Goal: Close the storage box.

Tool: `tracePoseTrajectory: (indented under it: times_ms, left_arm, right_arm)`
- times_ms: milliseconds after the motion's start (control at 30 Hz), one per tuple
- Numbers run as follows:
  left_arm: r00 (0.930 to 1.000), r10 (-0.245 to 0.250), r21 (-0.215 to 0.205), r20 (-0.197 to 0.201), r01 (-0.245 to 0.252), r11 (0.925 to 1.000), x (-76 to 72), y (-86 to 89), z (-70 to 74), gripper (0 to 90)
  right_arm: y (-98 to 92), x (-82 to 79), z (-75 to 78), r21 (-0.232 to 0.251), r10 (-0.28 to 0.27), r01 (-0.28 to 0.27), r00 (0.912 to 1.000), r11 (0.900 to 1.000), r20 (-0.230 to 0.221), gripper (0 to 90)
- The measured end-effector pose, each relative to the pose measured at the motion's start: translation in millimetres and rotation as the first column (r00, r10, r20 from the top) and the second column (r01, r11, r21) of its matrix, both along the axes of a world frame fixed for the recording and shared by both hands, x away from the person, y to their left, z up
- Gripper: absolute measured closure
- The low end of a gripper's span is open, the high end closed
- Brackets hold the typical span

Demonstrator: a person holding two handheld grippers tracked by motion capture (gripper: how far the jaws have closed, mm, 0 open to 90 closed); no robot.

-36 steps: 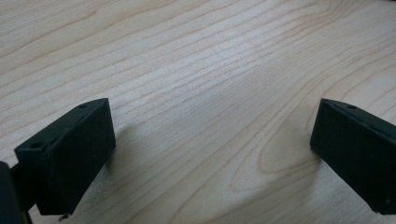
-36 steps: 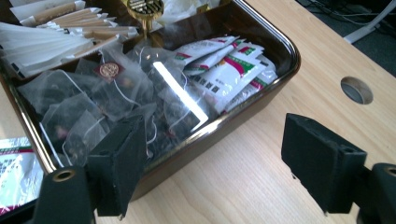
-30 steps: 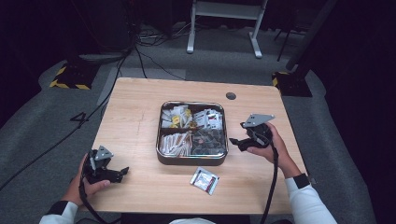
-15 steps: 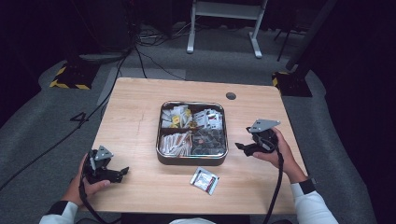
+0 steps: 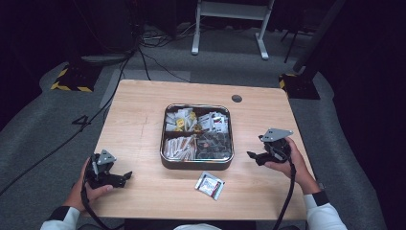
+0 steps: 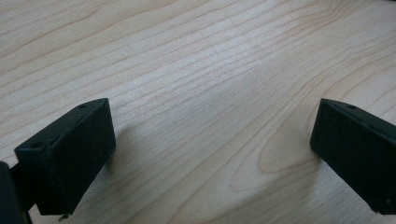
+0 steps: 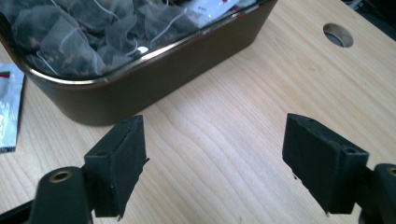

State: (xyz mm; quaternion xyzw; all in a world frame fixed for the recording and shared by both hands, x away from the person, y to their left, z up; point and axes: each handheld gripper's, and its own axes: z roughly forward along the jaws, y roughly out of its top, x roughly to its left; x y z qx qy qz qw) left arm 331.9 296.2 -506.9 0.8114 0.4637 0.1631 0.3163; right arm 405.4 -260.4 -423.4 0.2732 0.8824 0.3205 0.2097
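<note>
The right gripper [image 5: 254,156] rests low over the wooden table [image 5: 143,110] just right of the metal tin [image 5: 196,164], its jaws spread wide with nothing between them; in the right gripper view the bare wood lies in the gap and the tin's dark side wall [image 7: 154,79] rises just beyond the tips. The left gripper [image 5: 123,177] sits at the near left of the table, well apart from the tin, also released, its two black jaws wide over plain wood grain in the left gripper view. The tin is split into four compartments: mesh tea bags [image 7: 60,32] with strings fill the near right one, paper sachets the others, though their printing is too small to read from the high view. A single white sachet [image 5: 209,185] with a red mark lies flat on the table just in front of the tin's near wall, between the two grippers and closer to the right one; in the right gripper view it is cut off at the left edge [image 7: 8,109], so its label cannot be made out. A round cable hole [image 5: 236,98] sits in the table at the far right of the tin. The person's hands largely hide the gripper bodies, and the cables trail off the near edge.
</note>
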Motion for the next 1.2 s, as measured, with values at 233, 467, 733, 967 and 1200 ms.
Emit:
tracePoseTrajectory:
  times_ms: [233, 467, 733, 967, 1200]
  left_arm:
    - [1.0000, -0.002, 0.001, -0.001, 0.002, 1.0000, 0.2, 0.2, 0.1, 0.2]
    - [1.0000, -0.002, 0.001, -0.001, 0.002, 1.0000, 0.2, 0.2, 0.1, 0.2]
    - [1.0000, 0.003, 0.002, 0.000, -0.003, 1.0000, 0.2, -0.3, 0.1, 0.1]
    - [1.0000, 0.004, 0.003, 0.000, -0.004, 1.0000, 0.1, -0.4, 0.1, 0.2]
    - [1.0000, 0.008, 0.002, 0.000, -0.008, 1.0000, 0.1, -0.7, 0.1, 0.2]
  right_arm:
    - [-9.4, -3.8, -11.0, -0.013, -0.016, 0.016, 0.9998, 1.000, -0.007, 22.1]
    - [-18.5, -8.7, -22.4, -0.025, -0.036, 0.035, 0.9992, 0.999, -0.020, 21.9]
    - [-37.2, -17.6, -32.9, -0.005, -0.068, 0.068, 0.9972, 0.998, -0.030, 21.8]
    - [-53.4, -25.1, -42.9, 0.009, -0.096, 0.096, 0.9944, 0.995, -0.045, 21.8]
    - [-65.0, -34.9, -51.1, -0.001, -0.119, 0.119, 0.9921, 0.993, -0.040, 21.4]
